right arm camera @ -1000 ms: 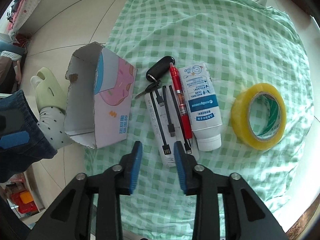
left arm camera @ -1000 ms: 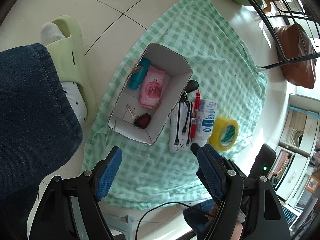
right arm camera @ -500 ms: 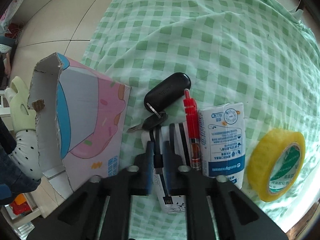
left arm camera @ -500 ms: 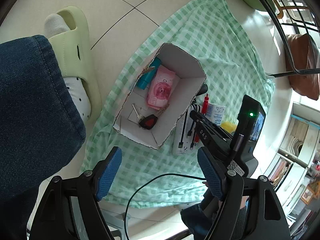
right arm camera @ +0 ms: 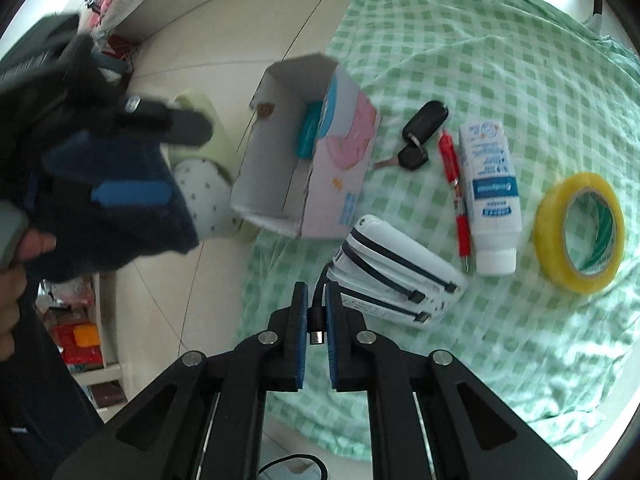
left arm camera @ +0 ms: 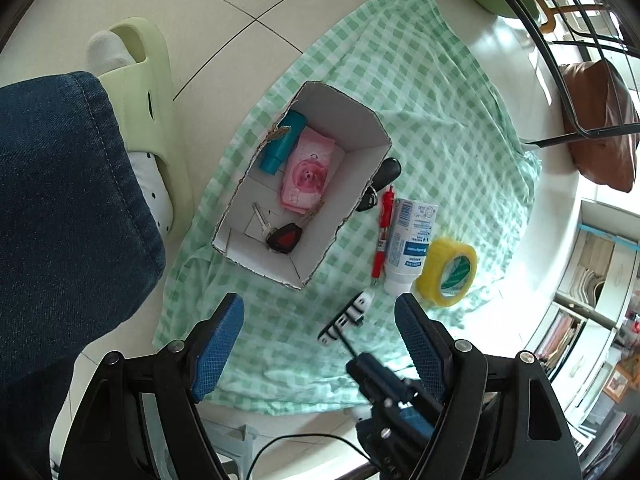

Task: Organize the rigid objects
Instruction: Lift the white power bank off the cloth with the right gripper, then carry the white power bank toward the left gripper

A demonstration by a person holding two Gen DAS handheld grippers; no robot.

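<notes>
My right gripper (right arm camera: 316,294) is shut on the black cable plug (right arm camera: 316,322) of a white power bank (right arm camera: 400,272), which hangs tilted just above the green checked cloth (right arm camera: 480,60). The left wrist view shows that power bank (left arm camera: 348,318) dangling in front of my open, empty left gripper (left arm camera: 318,308). Behind it stands an open cardboard box (left arm camera: 360,128) holding a teal tube (left arm camera: 280,148), a pink packet (left arm camera: 306,172) and a key with a red fob (left arm camera: 284,238). Right of the box lie a black car key (right arm camera: 424,124), a red pen (right arm camera: 454,184), a white tube (right arm camera: 492,192) and a yellow tape roll (right arm camera: 580,232).
The cloth lies on a pale tiled floor (left arm camera: 200,8). A person's denim leg (left arm camera: 60,220) and a foot in a light green slipper (left arm camera: 148,92) stand left of the box. A black chair frame and a brown cushion (left arm camera: 600,120) are at the far right; shelves (left arm camera: 592,288) sit beyond.
The right gripper came down over the power bank, closed on its black cable and lifted it off the cloth toward the near side. The left gripper stayed open and nearly still.
</notes>
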